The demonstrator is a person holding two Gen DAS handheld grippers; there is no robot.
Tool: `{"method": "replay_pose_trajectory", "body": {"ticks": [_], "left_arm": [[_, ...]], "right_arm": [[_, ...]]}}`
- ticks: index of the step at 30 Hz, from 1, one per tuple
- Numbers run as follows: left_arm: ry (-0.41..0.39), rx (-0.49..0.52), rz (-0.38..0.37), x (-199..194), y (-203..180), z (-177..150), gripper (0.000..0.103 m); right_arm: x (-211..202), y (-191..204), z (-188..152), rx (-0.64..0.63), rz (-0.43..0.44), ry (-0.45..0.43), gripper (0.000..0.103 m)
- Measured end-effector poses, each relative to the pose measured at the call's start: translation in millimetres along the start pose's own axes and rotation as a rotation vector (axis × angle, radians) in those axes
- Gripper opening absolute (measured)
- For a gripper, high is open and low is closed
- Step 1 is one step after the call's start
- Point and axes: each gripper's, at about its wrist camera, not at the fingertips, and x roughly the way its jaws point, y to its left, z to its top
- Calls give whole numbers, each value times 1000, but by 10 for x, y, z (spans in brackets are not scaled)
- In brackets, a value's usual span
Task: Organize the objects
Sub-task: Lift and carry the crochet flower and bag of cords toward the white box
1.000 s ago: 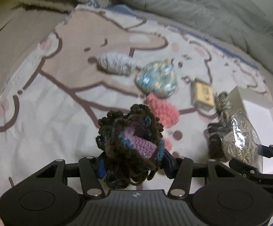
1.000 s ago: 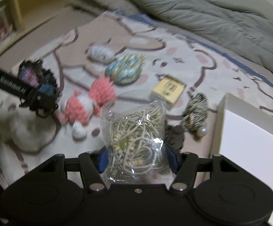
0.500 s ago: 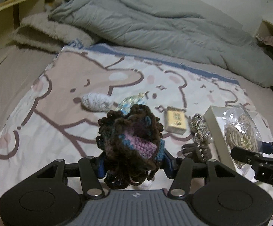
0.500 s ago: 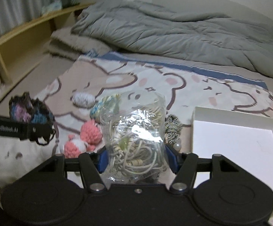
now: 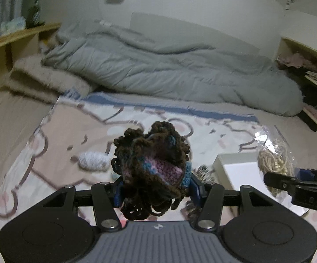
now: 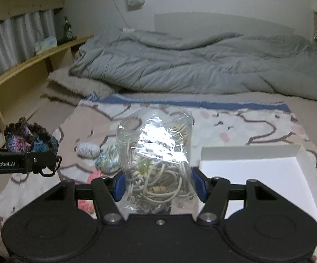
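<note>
While box [image 6: 252, 175] sits empty, left gripper [image 5: 154, 188] clamps crochet [image 5: 151, 164], right gripper [image 6: 158, 184] clamps bag [image 6: 156, 160]; other yarn pieces [image 6: 87, 150] remain.

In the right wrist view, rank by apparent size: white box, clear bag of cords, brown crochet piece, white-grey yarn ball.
1. clear bag of cords and white box: similar; the bag is nearer, so unsure
2. brown crochet piece
3. white-grey yarn ball

A bed [image 6: 311, 109] carries it all, spread with a cartoon-print blanket [image 6: 235, 122]. Far side, a rumpled grey duvet [image 6: 202, 65], a fuzzy beige pillow [image 6: 75, 85] at its left. On the blanket: a white box [image 6: 257, 171] right, a pale speckled crochet piece [image 6: 87, 150] left, a blue-green one [image 6: 108, 157] just beside it (pink crochet [image 6: 94, 176] nearer, mostly hidden).
</note>
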Motion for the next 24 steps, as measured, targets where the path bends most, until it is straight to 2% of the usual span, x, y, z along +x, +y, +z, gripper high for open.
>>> {"method": "replay_pose_trajectory", "body": {"ticks": [6,15,20,24], "left_arm": [[-39,83,-46,50,-356,277,56],[-155,145,-146,238,-908,771,56],[-113,158,-259,604,-1171,860,57],[-64,201,-285,980,-1380,781,57]], "right_arm": [[-88,-197,285,7,-37,-66,62],[-29,-635,667,47,-108,-118,62],[150,-962,682,80,-134,-106,62],[375,-1187,587,70,-152,-69,62]]}}
